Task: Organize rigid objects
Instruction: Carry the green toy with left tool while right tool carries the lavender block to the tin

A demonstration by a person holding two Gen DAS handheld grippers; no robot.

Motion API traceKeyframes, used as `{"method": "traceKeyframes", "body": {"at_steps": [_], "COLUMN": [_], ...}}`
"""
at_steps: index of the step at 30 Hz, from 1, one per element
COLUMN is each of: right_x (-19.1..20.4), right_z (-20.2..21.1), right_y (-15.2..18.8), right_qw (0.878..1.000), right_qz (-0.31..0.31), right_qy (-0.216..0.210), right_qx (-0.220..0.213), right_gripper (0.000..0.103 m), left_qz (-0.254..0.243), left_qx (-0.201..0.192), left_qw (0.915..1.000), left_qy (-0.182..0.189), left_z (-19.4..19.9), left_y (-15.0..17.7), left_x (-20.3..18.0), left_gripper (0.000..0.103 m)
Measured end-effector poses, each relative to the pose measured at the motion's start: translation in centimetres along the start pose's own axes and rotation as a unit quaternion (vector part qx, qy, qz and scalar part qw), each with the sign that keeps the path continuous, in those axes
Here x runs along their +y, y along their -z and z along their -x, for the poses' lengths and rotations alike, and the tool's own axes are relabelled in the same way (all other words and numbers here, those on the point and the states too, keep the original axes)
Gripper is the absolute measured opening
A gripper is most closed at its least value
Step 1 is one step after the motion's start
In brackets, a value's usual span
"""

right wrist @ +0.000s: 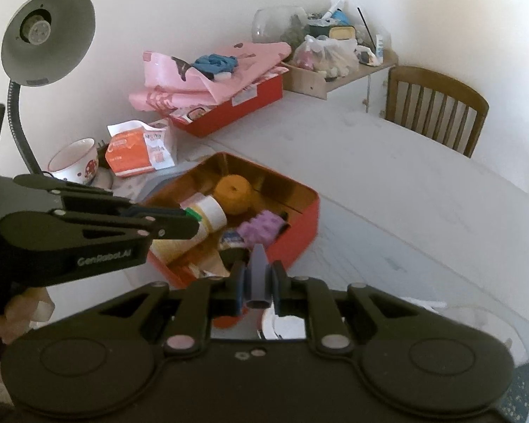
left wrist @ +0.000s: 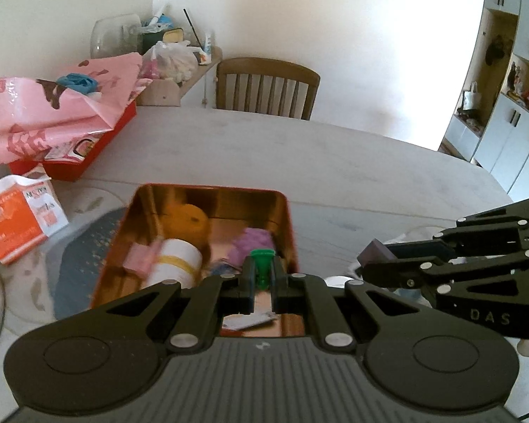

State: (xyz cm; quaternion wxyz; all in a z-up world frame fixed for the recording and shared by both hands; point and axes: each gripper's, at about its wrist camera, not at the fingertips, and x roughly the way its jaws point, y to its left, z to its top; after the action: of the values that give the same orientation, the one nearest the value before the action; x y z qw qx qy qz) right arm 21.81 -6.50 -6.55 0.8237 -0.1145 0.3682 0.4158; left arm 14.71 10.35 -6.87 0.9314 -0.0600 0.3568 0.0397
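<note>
The tin's (left wrist: 292,225) near end lies hidden behind the left gripper (left wrist: 262,275).

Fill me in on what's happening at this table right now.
A person is sorting small items into an open red tin on the table, with tongs in each hand. The left tongs are shut on a green piece above the tin. The right tongs grip a grey block beside it. The tin already holds an orange, a bottle and a purple brick.

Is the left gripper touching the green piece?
Touching. In the left wrist view, the left gripper has its fingers closed on both sides of the green piece.
</note>
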Motion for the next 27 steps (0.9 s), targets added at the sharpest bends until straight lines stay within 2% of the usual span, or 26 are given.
{"method": "traceKeyframes", "body": {"at_steps": [13, 19, 27], "right_x": [3.0, 3.8, 4.5], "right_z": [-6.1, -8.8, -11.3], "right_y": [-2.1, -2.1, -1.9], "right_qw": [0.999, 0.998, 0.995], "right_qz": [-0.012, -0.003, 0.015], "right_qy": [0.028, 0.046, 0.064], "right_qx": [0.019, 0.041, 0.069], "right_gripper": [0.015, 0.014, 0.014], "left_qz": [-0.024, -0.048, -0.068], "left_qx": [0.028, 0.037, 0.069], "left_qw": [0.9991, 0.9969, 0.9930], "left_qy": [0.020, 0.050, 0.068], "left_z": [-4.1, -6.6, -9.8], "left_y": [-1.5, -2.4, -2.4], "left_x": [5.8, 6.3, 6.4], "left_gripper": [0.008, 0.008, 0.008]}}
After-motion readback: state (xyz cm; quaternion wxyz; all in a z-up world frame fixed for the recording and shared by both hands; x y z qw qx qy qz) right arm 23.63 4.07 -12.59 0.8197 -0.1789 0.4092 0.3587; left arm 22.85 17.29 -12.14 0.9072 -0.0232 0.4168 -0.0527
